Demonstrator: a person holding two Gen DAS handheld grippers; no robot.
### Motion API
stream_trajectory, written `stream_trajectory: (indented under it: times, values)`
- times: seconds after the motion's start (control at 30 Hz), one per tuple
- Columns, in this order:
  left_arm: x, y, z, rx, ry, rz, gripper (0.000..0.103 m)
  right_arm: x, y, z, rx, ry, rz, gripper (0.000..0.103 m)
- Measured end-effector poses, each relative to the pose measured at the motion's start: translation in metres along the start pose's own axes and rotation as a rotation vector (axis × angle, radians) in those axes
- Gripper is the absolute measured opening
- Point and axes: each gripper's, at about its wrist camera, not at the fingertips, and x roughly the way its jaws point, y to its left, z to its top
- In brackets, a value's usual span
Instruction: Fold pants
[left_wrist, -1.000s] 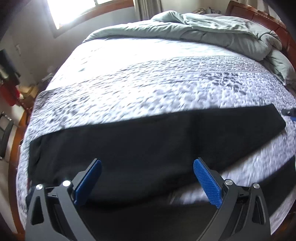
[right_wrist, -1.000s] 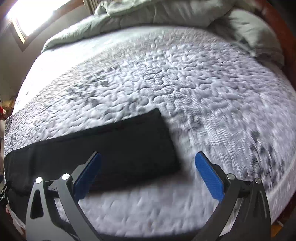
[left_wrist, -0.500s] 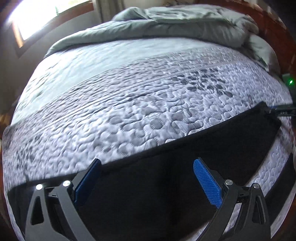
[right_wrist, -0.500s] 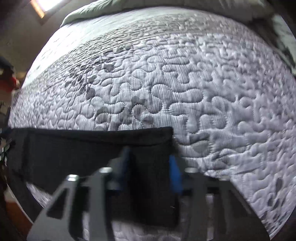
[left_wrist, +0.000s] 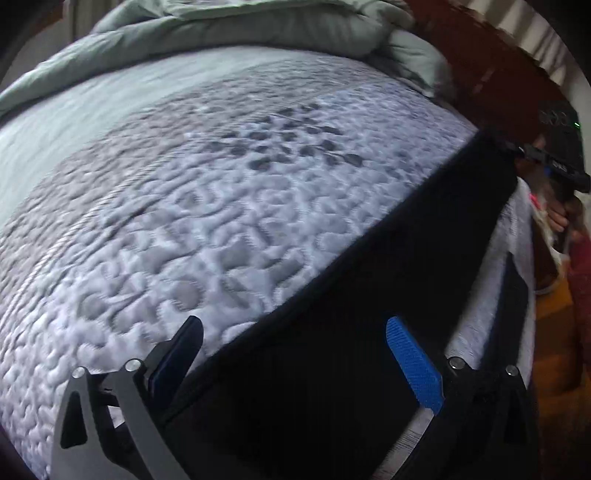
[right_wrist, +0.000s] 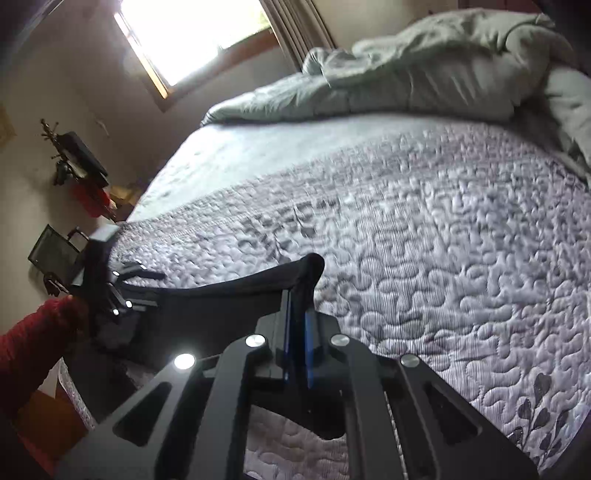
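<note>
Pants (left_wrist: 332, 369) black, laid in long strip along near edge of bed (left_wrist: 221, 229), on quilted grey cover. Green duvet (right_wrist: 424, 81) bunched at far end, window (right_wrist: 192, 33) behind. My right gripper (right_wrist: 298, 332) pinched tight on pants end, cloth lifted off cover there. Left gripper (left_wrist: 295, 362) spread wide over other end, one finger (left_wrist: 413, 365) above cloth, gripping nothing as far as I see.
</note>
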Motion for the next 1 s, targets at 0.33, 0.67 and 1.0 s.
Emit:
stream_trajectory:
  times: [0.33, 0.67, 1.0]
  values:
    - [0.0, 0.004, -0.006, 0.01, 0.075, 0.009, 0.007, -0.01, 0.012, 0.003, -0.03, -0.039, -0.014, 0.005]
    - [-0.103, -0.081, -0.07, 0.035, -0.229, 0.174, 0.004, -0.027, 0.015, -0.032, 0.023, -0.121, -0.11, 0.005]
    - [-0.097, -0.195, -0.181, 0.044, -0.212, 0.327, 0.004, -0.053, 0.033, -0.136, 0.018, -0.141, -0.198, 0.006]
